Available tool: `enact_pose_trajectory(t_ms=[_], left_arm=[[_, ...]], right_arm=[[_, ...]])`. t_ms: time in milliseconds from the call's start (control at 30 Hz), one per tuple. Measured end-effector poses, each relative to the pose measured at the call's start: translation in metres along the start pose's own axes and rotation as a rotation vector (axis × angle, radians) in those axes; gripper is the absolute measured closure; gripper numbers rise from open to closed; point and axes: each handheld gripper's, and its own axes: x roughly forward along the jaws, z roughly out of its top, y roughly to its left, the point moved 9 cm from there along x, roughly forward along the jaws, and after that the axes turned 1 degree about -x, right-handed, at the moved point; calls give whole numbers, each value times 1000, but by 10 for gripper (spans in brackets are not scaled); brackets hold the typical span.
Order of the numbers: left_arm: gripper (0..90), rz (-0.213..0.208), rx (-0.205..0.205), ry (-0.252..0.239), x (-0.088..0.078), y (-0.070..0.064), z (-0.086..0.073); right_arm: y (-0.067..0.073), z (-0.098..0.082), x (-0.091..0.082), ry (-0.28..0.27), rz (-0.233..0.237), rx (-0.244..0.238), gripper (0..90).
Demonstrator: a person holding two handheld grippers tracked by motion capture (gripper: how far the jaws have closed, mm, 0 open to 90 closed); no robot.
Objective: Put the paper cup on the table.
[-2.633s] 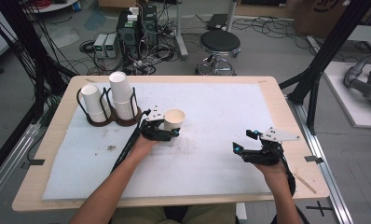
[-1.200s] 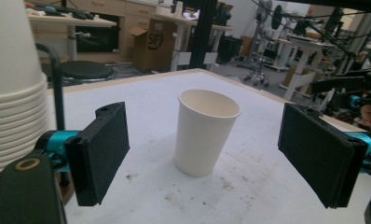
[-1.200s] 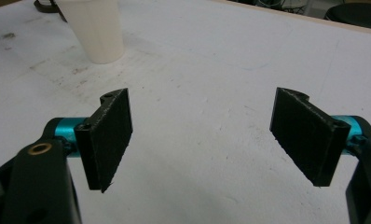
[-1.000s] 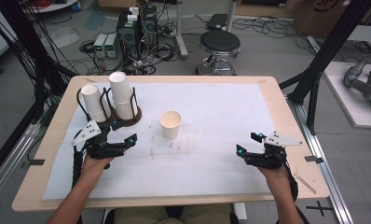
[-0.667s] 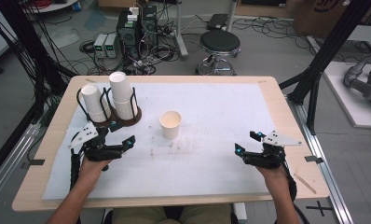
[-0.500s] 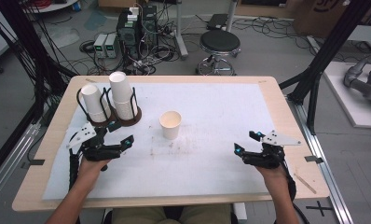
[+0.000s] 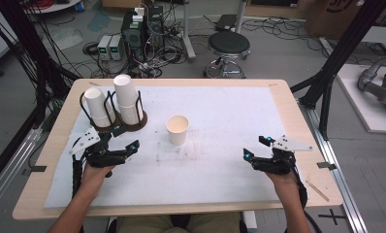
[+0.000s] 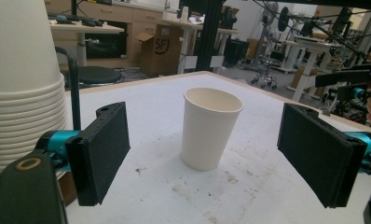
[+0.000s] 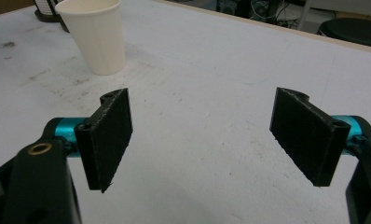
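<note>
White paper cup (image 7: 177, 129) stands untouched between both tools, left tool (image 7: 125, 139) and right tool (image 7: 255, 147), each resting level, gaping, empty.

The paper cup (image 7: 177, 129) looks matt and smooth. A stained, matt white sheet (image 7: 220, 111) covers the pale wooden desk (image 7: 297, 121). Both grippers' jaws carry rough, matt black pads (image 9: 110, 135).

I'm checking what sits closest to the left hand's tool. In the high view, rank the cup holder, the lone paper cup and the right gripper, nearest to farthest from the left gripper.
From the left gripper:
1. Cup holder, just beyond it at the table's far left.
2. Lone paper cup, upright near the middle.
3. Right gripper, across the table at the right.
</note>
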Motion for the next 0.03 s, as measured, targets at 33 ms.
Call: enact_pose_trajectory(t_ms=[33], left_arm=[[166,0,0,1,0,0,0]], right_arm=[[0,0,0,1,1,0,217]])
